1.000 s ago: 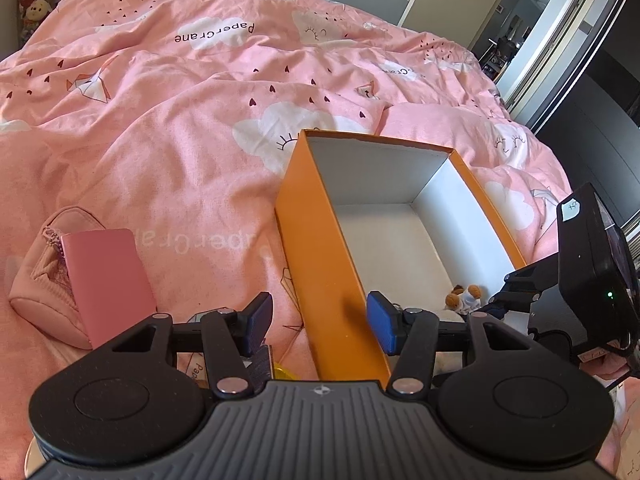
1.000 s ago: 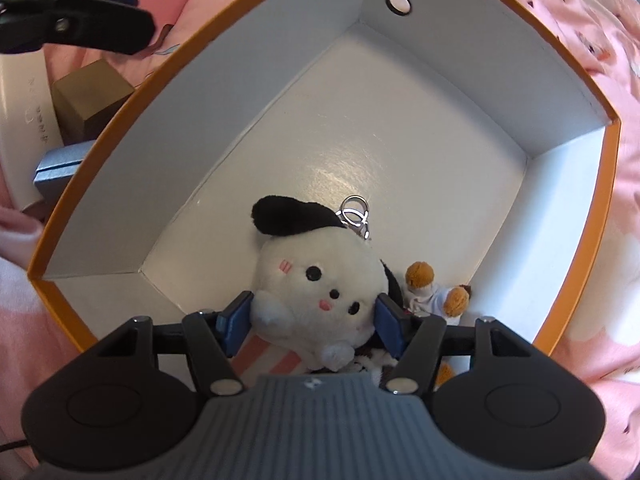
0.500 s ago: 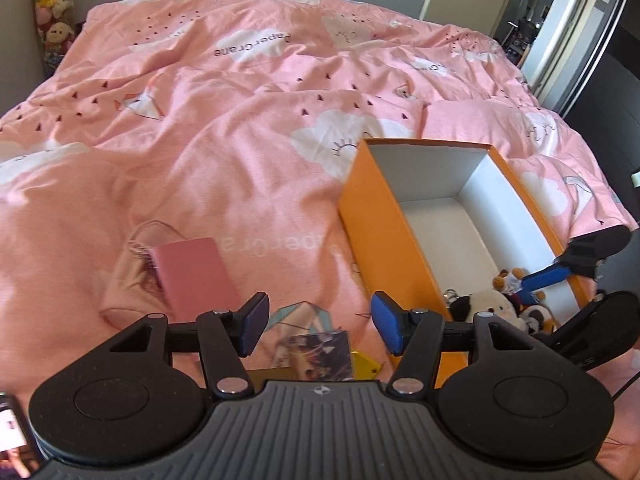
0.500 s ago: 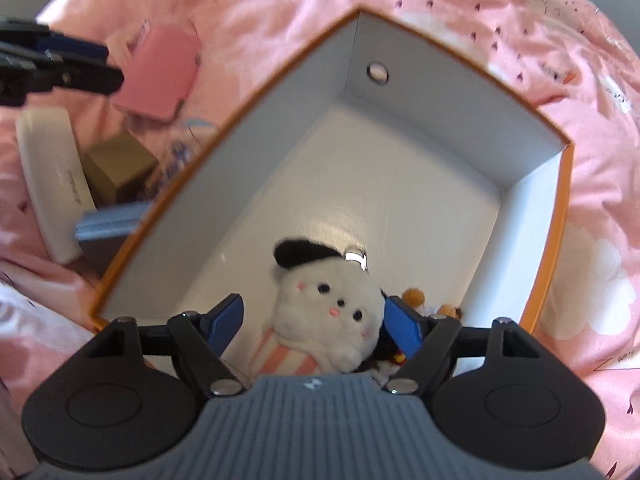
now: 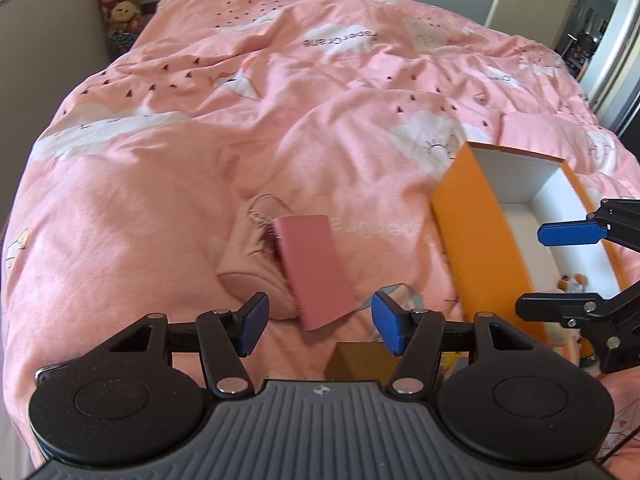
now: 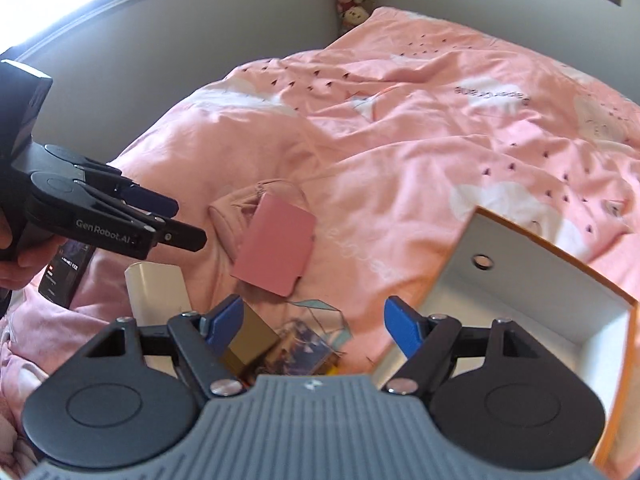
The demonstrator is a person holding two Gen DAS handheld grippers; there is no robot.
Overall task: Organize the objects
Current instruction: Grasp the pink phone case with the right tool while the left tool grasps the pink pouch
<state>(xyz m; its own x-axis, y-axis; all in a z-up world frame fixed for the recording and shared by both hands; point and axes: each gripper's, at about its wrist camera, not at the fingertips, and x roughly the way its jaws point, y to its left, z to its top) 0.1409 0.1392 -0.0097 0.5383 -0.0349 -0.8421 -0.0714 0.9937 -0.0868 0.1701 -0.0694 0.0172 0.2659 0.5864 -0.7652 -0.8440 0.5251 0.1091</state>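
Both the left hand-held gripper [image 5: 316, 326] and the right hand-held gripper [image 6: 314, 326] are held wide open and empty. The flat pink rectangular case [image 5: 314, 270], left of the open orange cardboard box [image 5: 480, 248], is propped on a soft pink pouch [image 5: 250, 264]; it could be tipped off if pinched off-centre.

The white plush dog has been released inside the orange cardboard box [image 6: 532, 280]; the right gripper [image 6: 314, 326] has been lifted out, jaws spread, now over the pink duvet [image 6: 400, 152].

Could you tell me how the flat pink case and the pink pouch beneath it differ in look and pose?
The pink case is flat, rigid and straight-edged, while the pink pouch is soft, rounded and wrinkled. The case is a deeper, dustier pink; the pouch is paler. The case lies tilted on top, overhanging the pouch, which rests directly on the duvet. Both are pink and sit left of the orange box.
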